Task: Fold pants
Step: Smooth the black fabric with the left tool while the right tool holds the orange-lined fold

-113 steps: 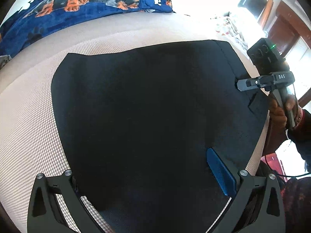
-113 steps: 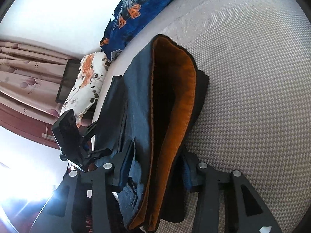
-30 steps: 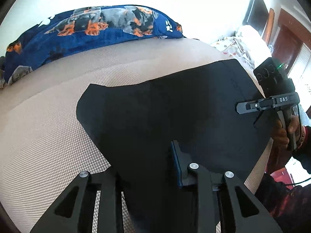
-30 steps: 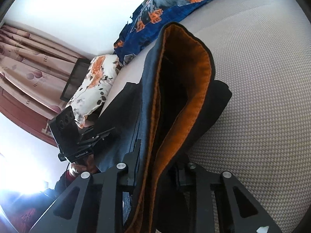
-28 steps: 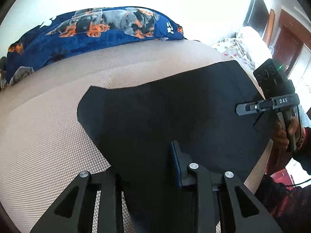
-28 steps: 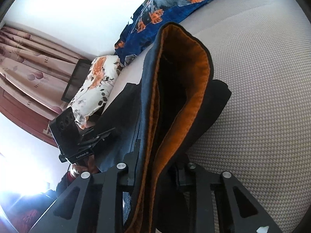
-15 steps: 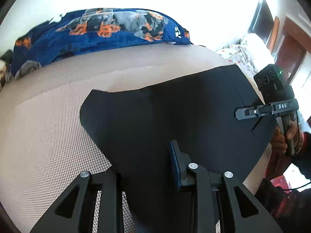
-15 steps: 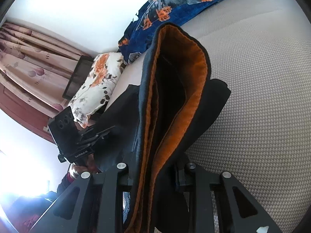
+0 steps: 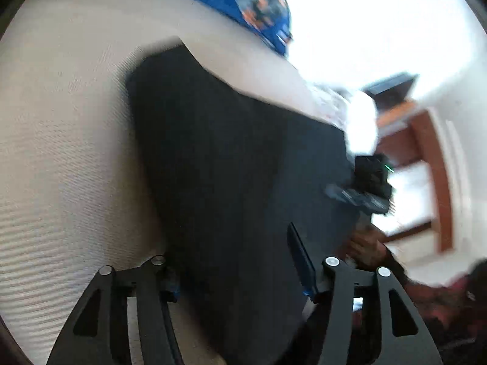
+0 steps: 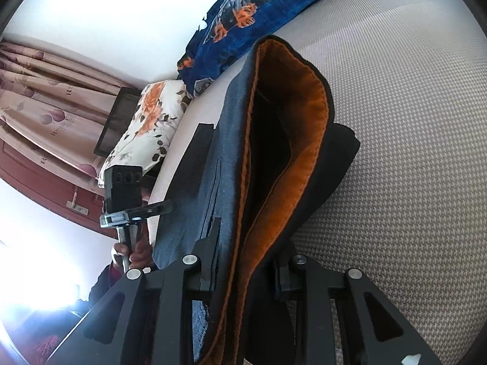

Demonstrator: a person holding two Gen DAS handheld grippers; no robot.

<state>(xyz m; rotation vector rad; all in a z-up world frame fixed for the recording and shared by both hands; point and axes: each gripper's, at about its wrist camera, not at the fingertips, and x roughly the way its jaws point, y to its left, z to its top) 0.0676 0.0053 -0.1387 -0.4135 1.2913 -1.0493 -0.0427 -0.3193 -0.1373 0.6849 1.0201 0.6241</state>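
Observation:
Dark navy pants [image 9: 237, 164] lie spread on a beige mattress [image 9: 61, 140]. My left gripper [image 9: 237, 270] is shut on the near edge of the cloth; the view is blurred and tilted. In the right wrist view the pants' waistband [image 10: 292, 140], lined in orange, gapes open and stands up between my fingers. My right gripper [image 10: 243, 270] is shut on the waistband end. The left gripper's body [image 10: 124, 188] shows at the pants' left, and the right gripper's body [image 9: 365, 188] shows at the pants' right edge.
A blue blanket with dog print [image 10: 261, 9] lies at the far side of the mattress, also in the left wrist view [image 9: 255, 9]. A floral pillow [image 10: 149, 121] and a dark screen [image 10: 115, 121] sit by pink curtains [image 10: 45, 91].
My left gripper has swung and tilted sharply while still holding the cloth, blurring its view. The right gripper keeps its grip on the waistband and has shifted little.

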